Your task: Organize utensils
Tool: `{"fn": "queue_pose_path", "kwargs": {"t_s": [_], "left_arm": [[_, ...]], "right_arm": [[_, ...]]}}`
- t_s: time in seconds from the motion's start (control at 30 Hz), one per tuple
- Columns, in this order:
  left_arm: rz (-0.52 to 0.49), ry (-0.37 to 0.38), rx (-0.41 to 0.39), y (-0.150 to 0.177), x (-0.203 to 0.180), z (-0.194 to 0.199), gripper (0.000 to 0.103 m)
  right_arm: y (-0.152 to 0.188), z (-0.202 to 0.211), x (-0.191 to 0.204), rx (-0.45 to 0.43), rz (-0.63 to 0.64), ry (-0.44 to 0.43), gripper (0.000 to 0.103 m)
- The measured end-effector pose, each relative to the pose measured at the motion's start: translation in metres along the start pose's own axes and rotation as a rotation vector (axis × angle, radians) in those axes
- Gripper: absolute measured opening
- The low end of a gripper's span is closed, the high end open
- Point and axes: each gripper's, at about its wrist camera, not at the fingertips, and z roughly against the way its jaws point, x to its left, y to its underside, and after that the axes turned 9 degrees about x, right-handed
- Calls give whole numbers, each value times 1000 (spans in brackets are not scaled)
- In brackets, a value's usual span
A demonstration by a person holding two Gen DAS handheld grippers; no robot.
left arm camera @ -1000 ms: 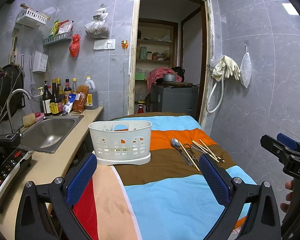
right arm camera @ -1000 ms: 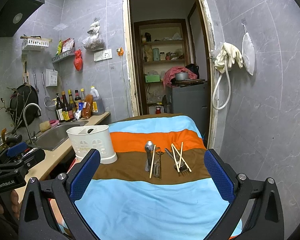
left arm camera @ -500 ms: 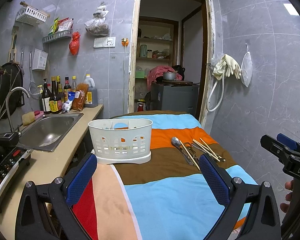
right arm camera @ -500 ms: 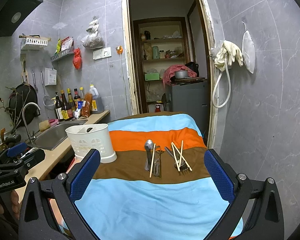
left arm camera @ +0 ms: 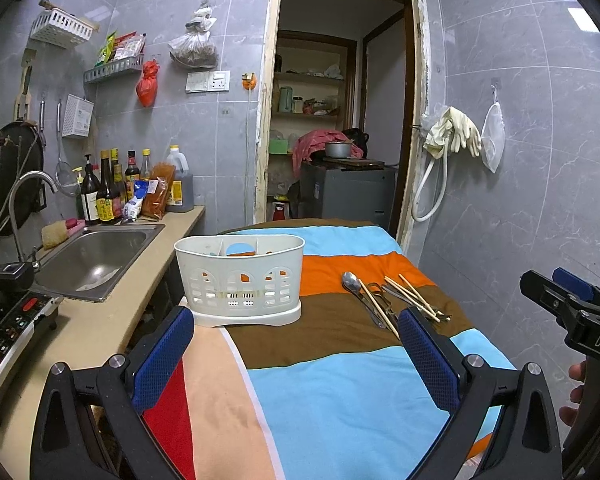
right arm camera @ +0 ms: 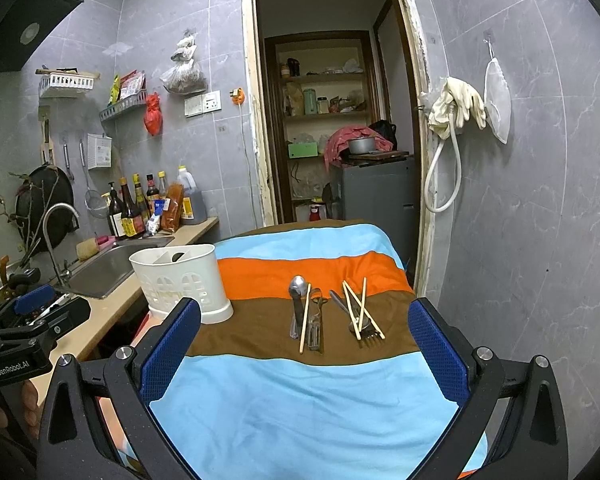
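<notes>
A white perforated utensil caddy stands upright on the striped cloth; it also shows in the right wrist view. A metal spoon, forks and several wooden chopsticks lie loose on the brown stripe to the caddy's right; the same pile shows in the left wrist view. My left gripper is open and empty, in front of the caddy. My right gripper is open and empty, just short of the utensils.
A counter with a steel sink, faucet and bottles runs along the left. A stove panel sits near left. An open doorway lies behind the table; a tiled wall is on the right.
Both views have shifted only slightly; the caddy sits a touch closer and more central in the left wrist view. Both grippers stay open and the utensils have not moved.
</notes>
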Motion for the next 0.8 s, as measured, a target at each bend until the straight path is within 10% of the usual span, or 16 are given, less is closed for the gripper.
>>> {"fn": "queue_pose_path", "kwargs": {"t_s": [0.8], "left_arm": [[-9, 13, 7, -11, 3, -1, 103]], "right_arm": [[2, -6, -8, -13, -35, 37, 102]]}}
